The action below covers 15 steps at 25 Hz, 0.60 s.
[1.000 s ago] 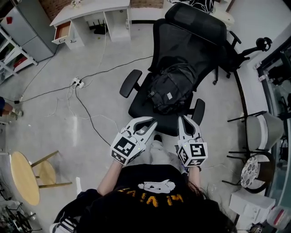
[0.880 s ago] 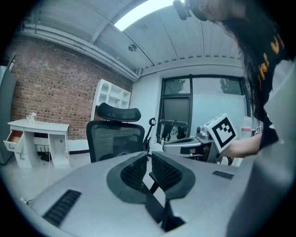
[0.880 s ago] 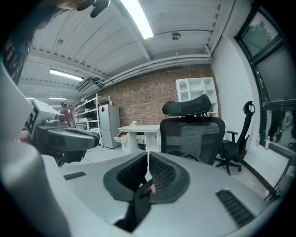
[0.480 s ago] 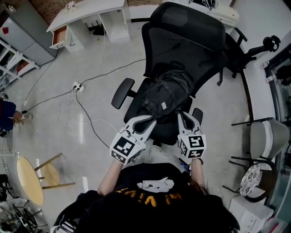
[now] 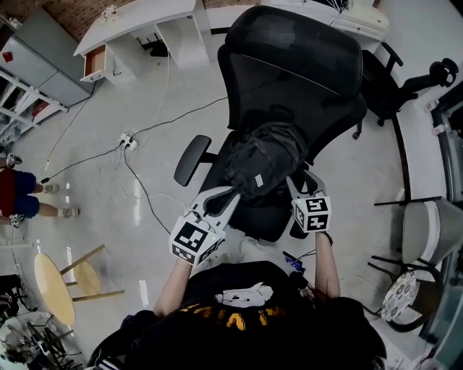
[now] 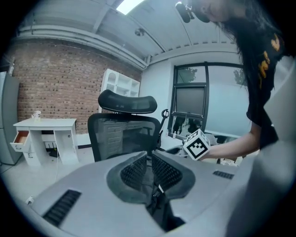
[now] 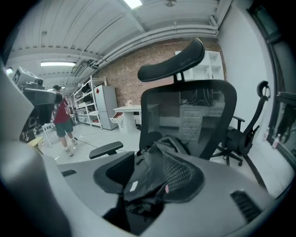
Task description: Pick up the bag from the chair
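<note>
A black backpack (image 5: 264,159) sits on the seat of a black mesh office chair (image 5: 304,65). My right gripper (image 5: 300,182) is at the bag's near right side. In the right gripper view its jaws have just been opening, and the bag (image 7: 148,178) lies between the parted jaws of the right gripper (image 7: 157,157), with its fabric bunched against the ribbed right pad. My left gripper (image 5: 233,192) is at the bag's near left edge. The left gripper (image 6: 149,159) points at the chair back with its jaws shut to a thin slit and nothing gripped.
The chair's left armrest (image 5: 189,155) sticks out beside my left gripper. Cables and a power strip (image 5: 126,137) lie on the floor at left. A white desk (image 5: 137,22) stands behind, another black chair (image 5: 405,79) at right, a wooden stool (image 5: 54,289) at lower left. A person (image 5: 18,195) walks at far left.
Both grippers moved forward to the chair. The right one dropped to the bag's right side and its jaws parted around the bag. The person at left walked further into view.
</note>
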{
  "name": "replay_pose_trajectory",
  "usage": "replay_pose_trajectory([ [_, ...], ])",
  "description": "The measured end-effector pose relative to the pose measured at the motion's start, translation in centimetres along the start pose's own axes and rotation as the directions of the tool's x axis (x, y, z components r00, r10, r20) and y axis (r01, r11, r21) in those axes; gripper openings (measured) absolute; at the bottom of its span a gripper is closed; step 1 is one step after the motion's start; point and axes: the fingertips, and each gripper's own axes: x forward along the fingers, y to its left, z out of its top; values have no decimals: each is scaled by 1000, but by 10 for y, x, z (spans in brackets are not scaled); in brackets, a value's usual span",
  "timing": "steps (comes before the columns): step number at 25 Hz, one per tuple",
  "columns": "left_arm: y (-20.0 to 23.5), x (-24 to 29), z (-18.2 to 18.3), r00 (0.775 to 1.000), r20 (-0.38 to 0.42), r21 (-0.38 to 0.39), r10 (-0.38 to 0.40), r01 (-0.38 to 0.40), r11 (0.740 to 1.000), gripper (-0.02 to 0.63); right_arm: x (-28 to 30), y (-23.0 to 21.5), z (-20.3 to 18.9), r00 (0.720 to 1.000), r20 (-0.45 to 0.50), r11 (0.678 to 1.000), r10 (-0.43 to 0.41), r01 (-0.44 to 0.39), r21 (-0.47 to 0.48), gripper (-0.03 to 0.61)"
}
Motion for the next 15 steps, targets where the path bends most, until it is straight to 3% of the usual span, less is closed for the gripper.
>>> replay_pose_trajectory([
  [3, 9, 12, 2, 1000, -5, -9, 16, -16, 1000, 38, 30, -26, -17, 998, -58, 999, 5, -2, 38, 240],
  [8, 19, 27, 2, 999, -14, -12, 35, -35, 999, 38, 78, -63, -54, 987, -158, 989, -21, 44, 144, 292],
  [12, 21, 32, 0, 999, -21, -14, 41, -42, 999, 38, 110, -82, -84, 974, -221, 947, 39, 34, 319, 344],
  [15, 25, 35, -1, 998, -30, -18, 54, -55, 998, 38, 127, -88, -93, 967, -246, 924, 67, 33, 381, 354],
])
